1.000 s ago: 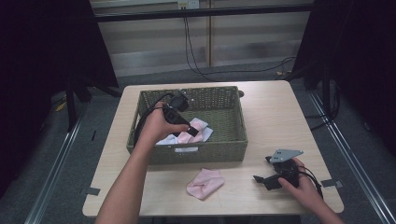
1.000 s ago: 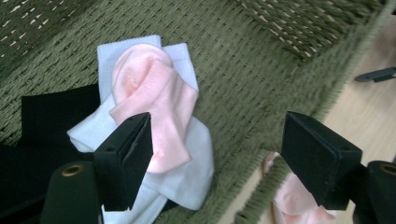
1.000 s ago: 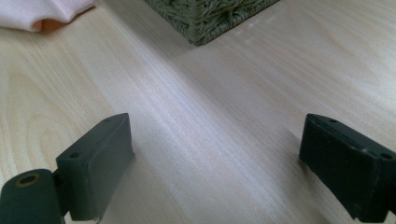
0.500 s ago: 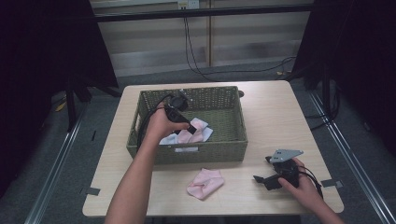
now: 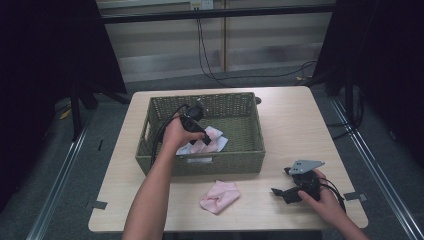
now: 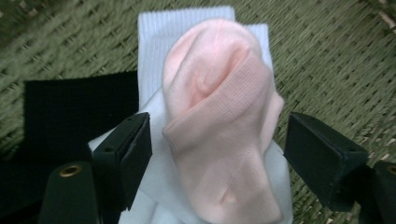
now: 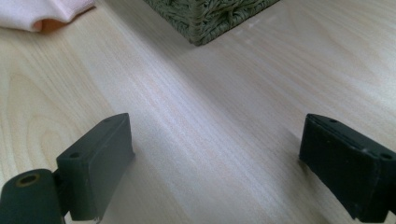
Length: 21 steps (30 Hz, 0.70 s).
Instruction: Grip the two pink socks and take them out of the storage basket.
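Inside the green basket [image 5: 252,125], the left gripper [image 6: 217,140] hangs with its jaws spread wide on either side of a rolled pink sock [image 6: 222,135], touching neither side of it. That sock lies on a white sock [image 6: 154,42], with a black cloth [image 6: 70,116] beside them (all on the woven floor). Over on the table [image 5: 295,110], the right gripper [image 7: 212,163] rests low, jaws released and holding nothing. Another pink sock [image 5: 219,196] lies on the table in front of the basket.

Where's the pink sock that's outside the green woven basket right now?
In the high view, the pink sock lies on the wooden table, just in front of the green woven basket, left of the right gripper.
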Each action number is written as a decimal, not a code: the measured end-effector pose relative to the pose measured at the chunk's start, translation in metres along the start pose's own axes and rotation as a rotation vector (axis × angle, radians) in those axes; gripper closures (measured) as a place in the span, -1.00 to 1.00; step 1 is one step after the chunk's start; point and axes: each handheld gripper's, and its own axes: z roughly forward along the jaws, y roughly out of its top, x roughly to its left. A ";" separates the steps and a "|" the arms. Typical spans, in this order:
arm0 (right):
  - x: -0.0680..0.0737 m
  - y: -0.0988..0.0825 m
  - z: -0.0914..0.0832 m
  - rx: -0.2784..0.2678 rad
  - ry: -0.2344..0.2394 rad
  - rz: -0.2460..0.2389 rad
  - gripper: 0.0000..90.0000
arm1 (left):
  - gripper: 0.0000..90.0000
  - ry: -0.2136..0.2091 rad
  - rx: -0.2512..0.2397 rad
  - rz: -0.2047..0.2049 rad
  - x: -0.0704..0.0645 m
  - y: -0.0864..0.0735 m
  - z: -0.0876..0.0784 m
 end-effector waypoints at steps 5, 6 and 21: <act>0.000 0.000 0.000 0.000 0.000 0.000 -0.80 | -0.48 -0.014 -0.014 -0.005 0.001 0.000 0.009; 0.000 0.000 0.000 0.000 0.001 0.001 -0.80 | -0.46 -0.017 -0.012 -0.008 0.001 0.000 0.011; 0.000 0.000 0.000 0.000 0.001 0.001 -0.80 | 0.64 0.005 0.073 -0.005 -0.004 0.002 -0.006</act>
